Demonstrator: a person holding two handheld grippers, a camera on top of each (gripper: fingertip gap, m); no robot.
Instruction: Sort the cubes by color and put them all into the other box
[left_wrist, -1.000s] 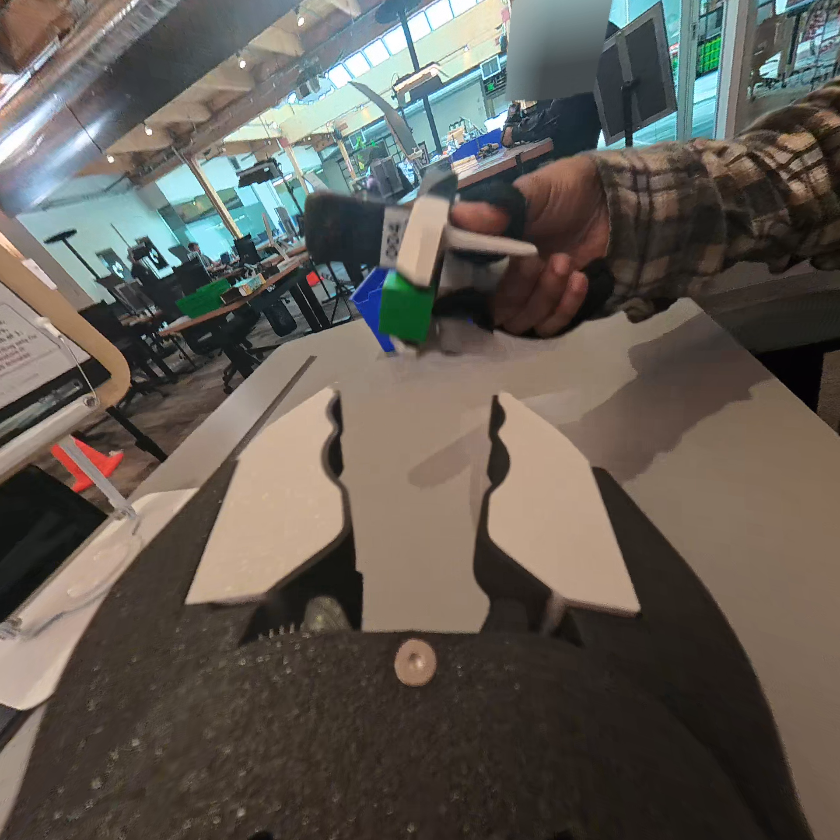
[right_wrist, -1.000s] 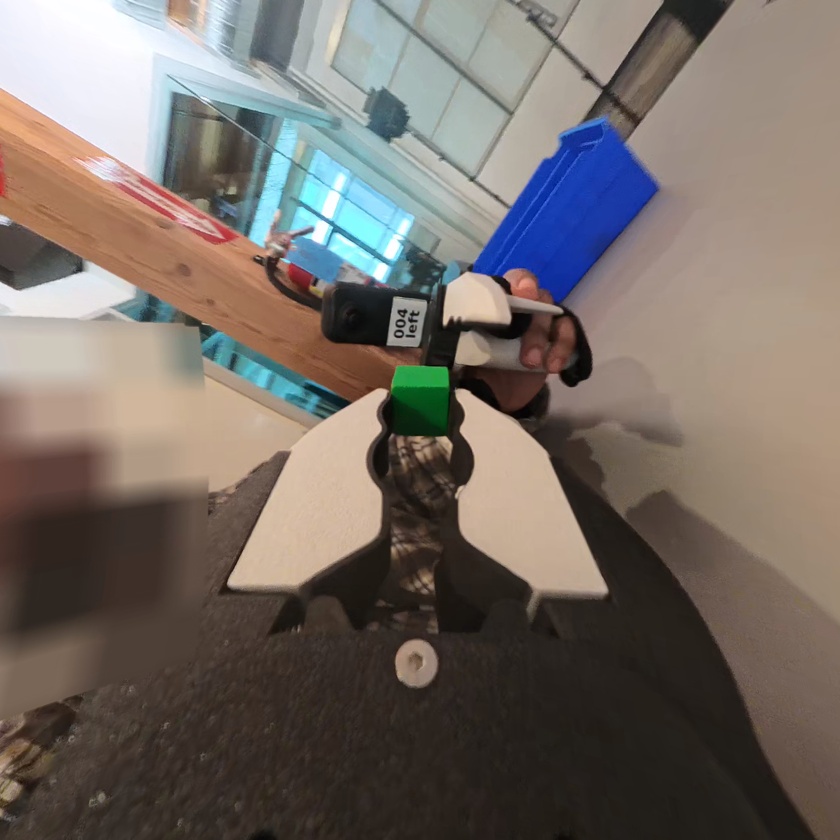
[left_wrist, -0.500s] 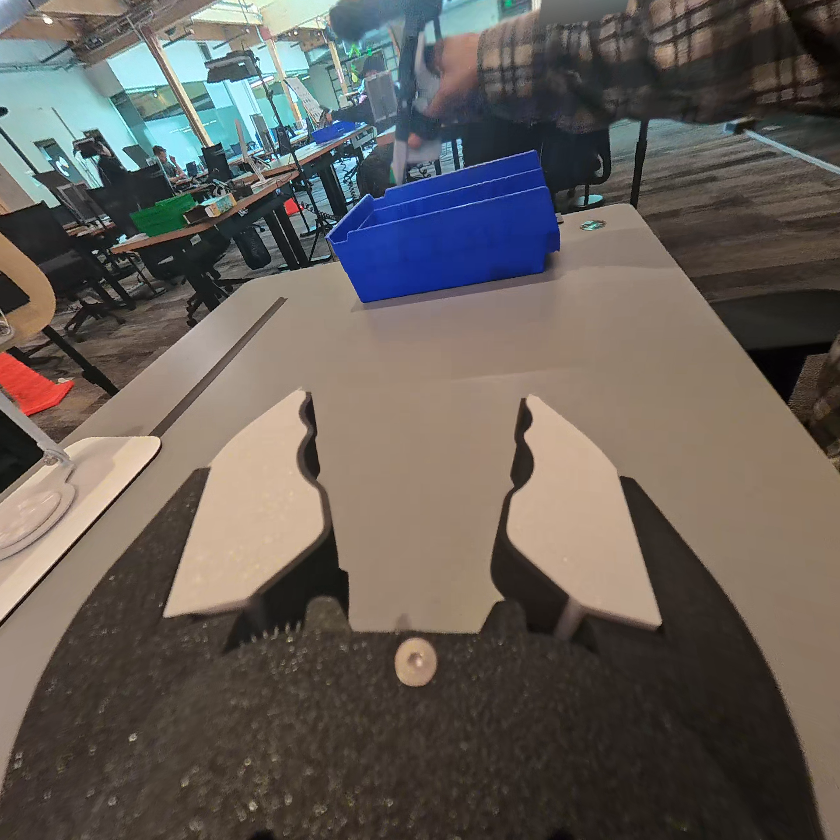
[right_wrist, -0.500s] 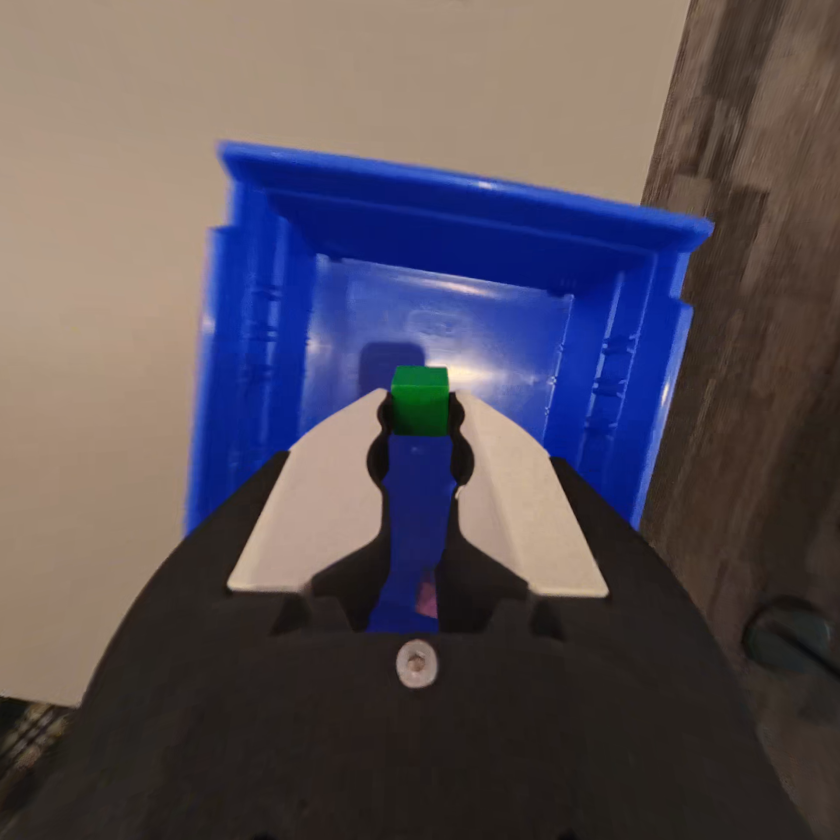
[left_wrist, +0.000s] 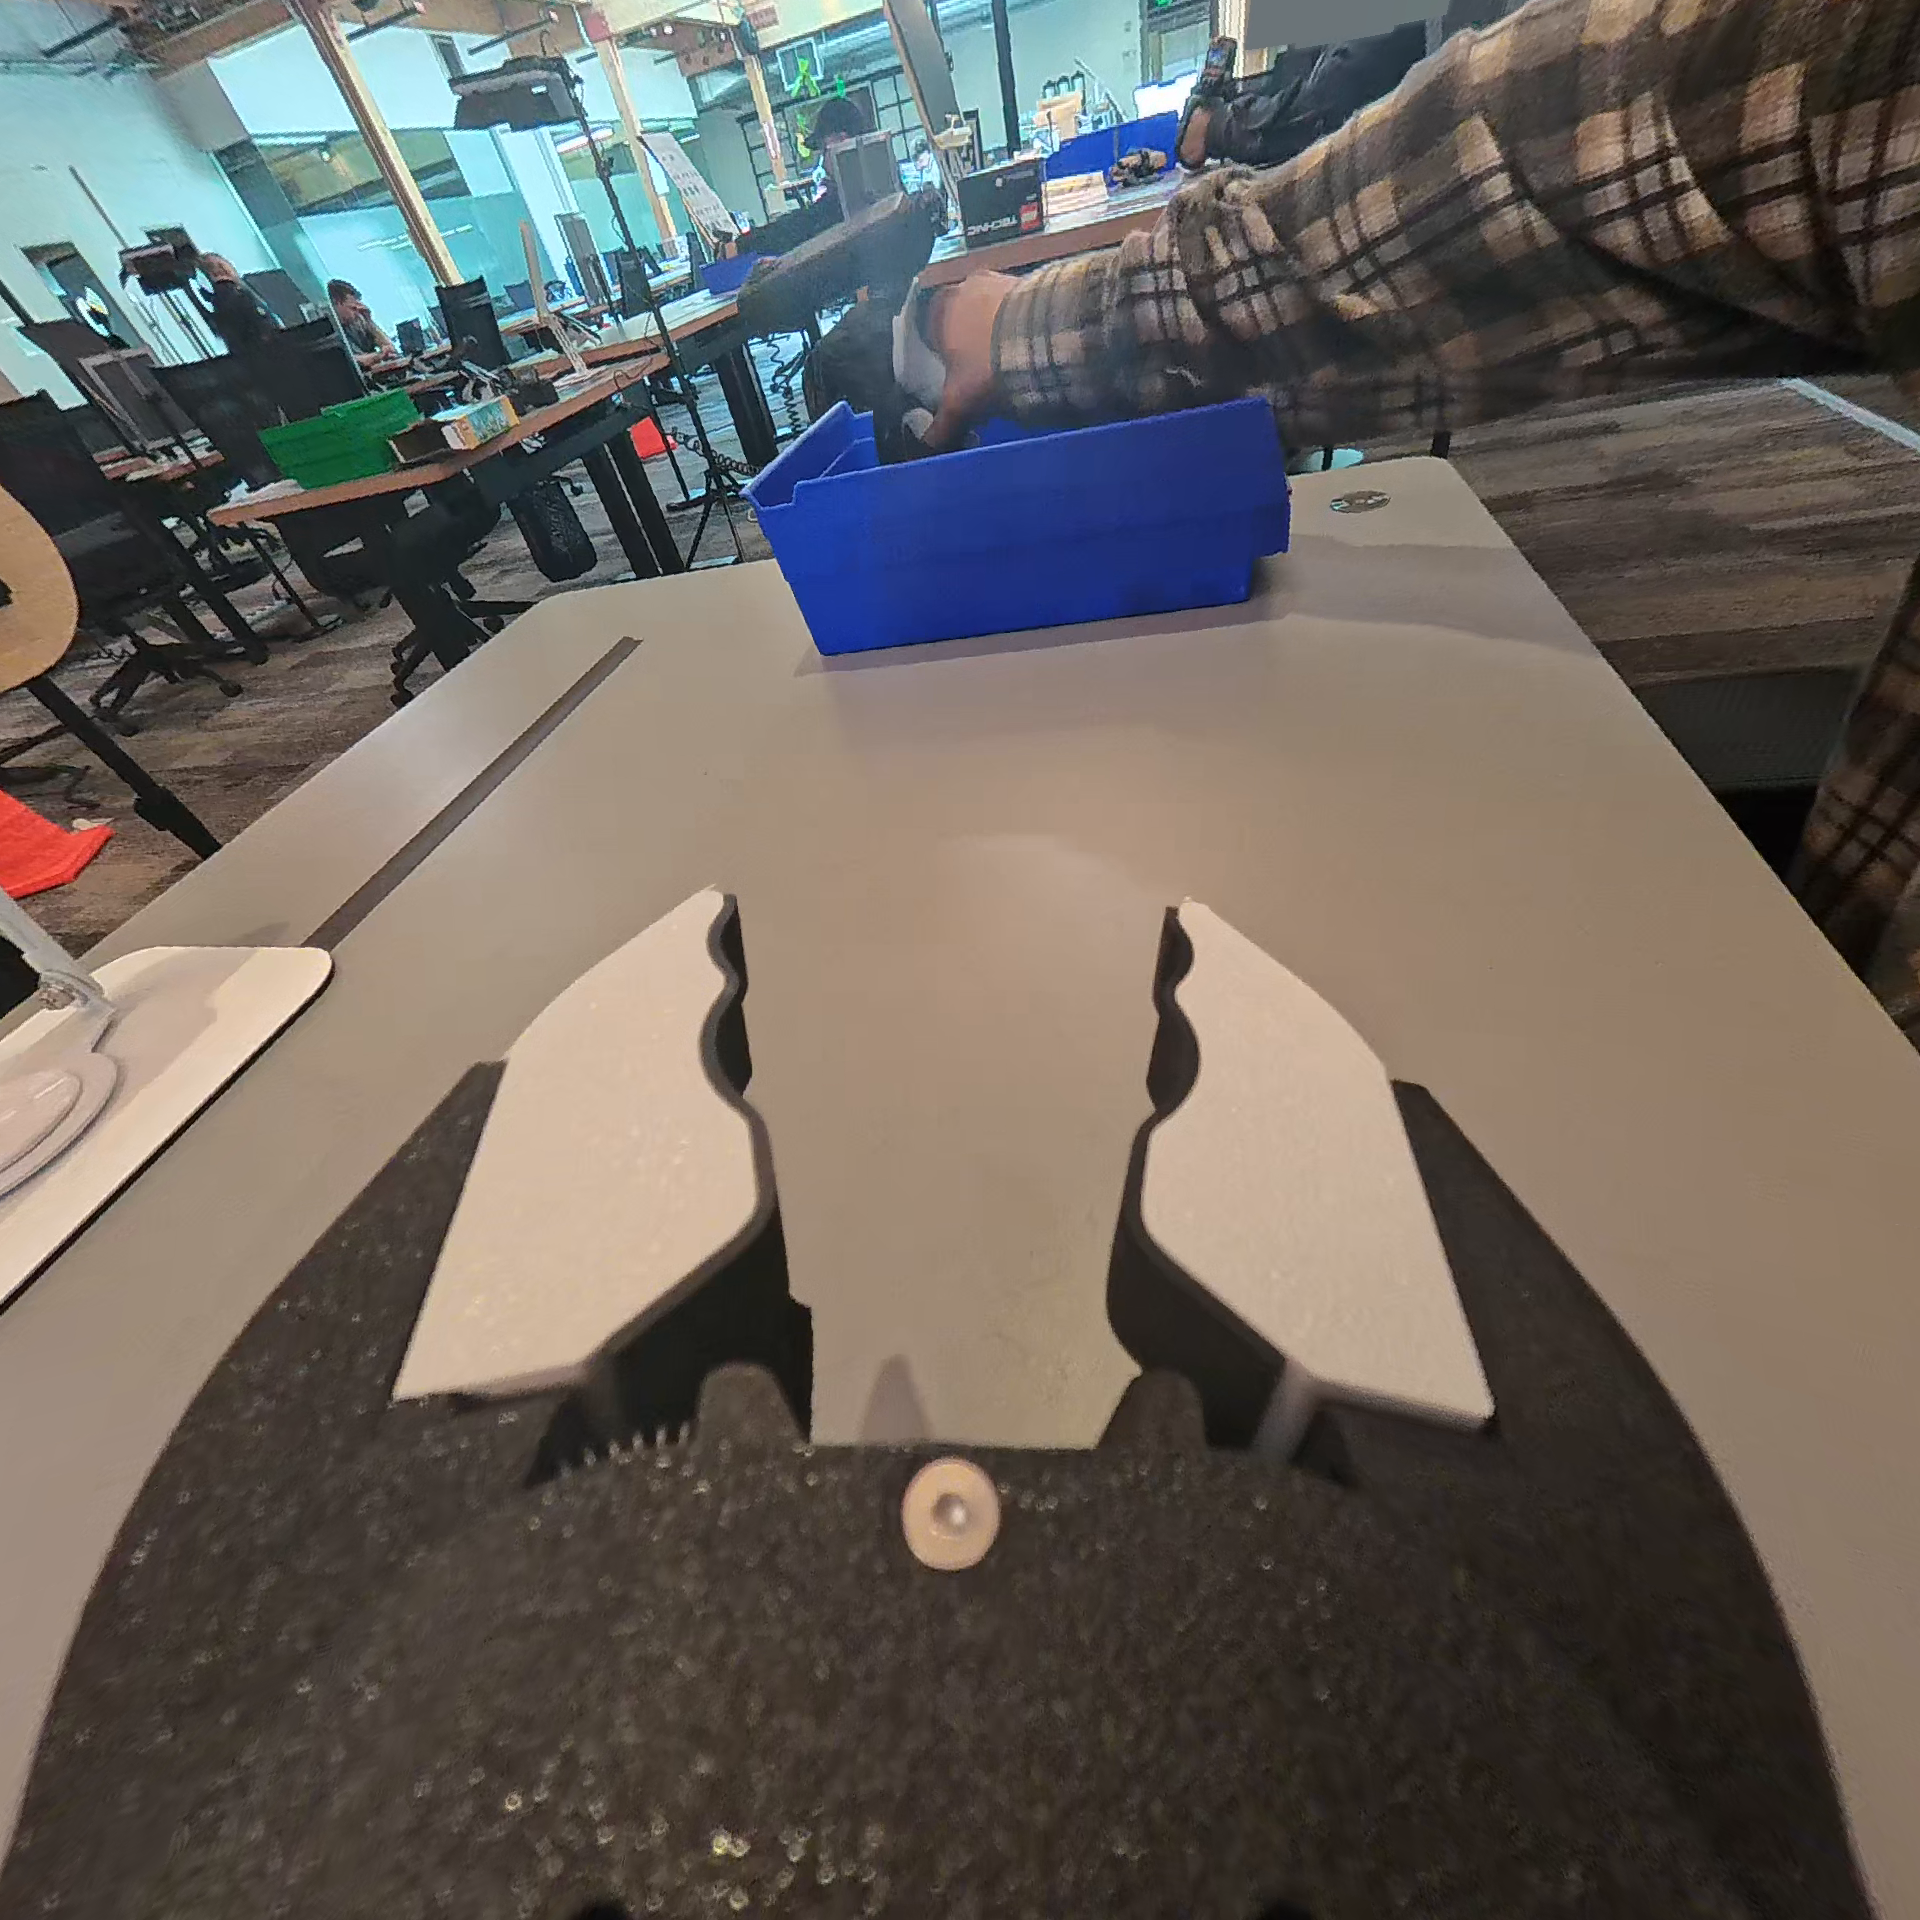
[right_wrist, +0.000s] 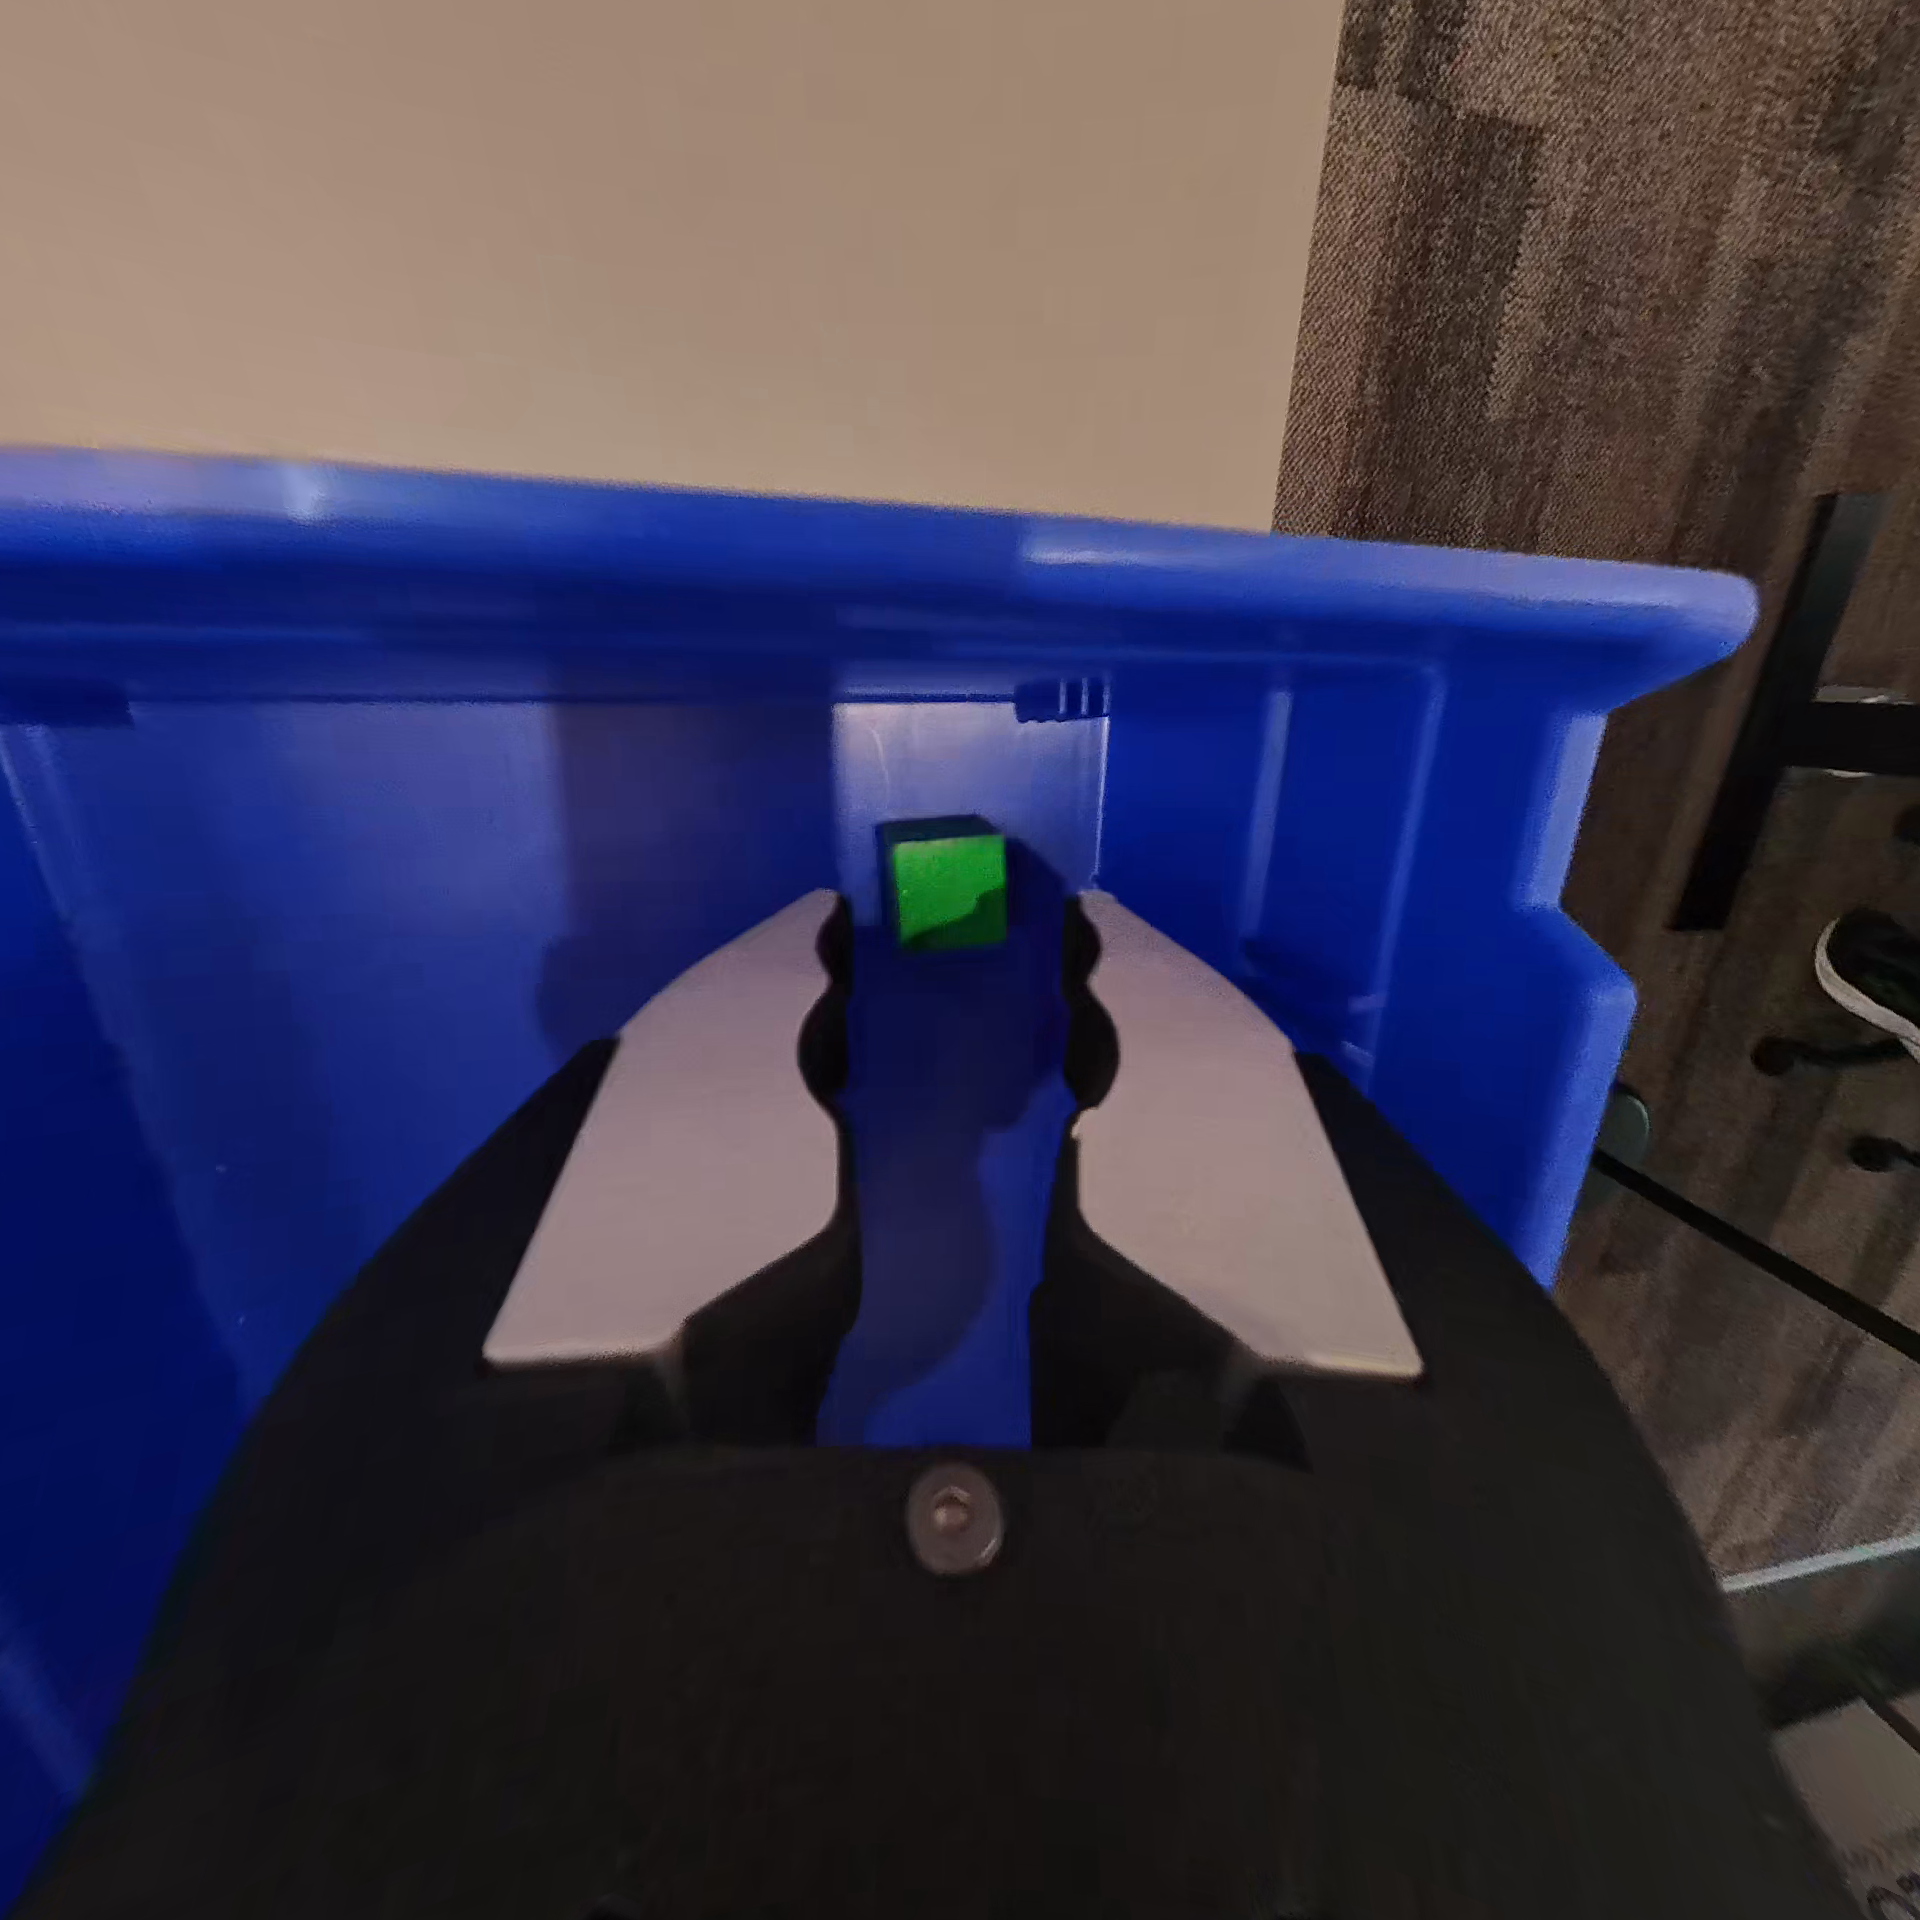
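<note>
Right claw (right_wrist: 956, 909) inside blue box (right_wrist: 727, 582), fingers parted, gripping nothing; green cube (right_wrist: 948, 894) rests on box floor by its wall, between fingertips, touching neither. Left claw (left_wrist: 951, 920) spread wide, empty, above grey worktop (left_wrist: 1039, 779). Box at worktop's far edge.

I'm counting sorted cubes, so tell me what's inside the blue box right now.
One green cube lies on the floor of the blue box, by its far wall, just beyond the open right gripper. The gripper's body covers the near floor, so cubes there cannot be seen.
</note>
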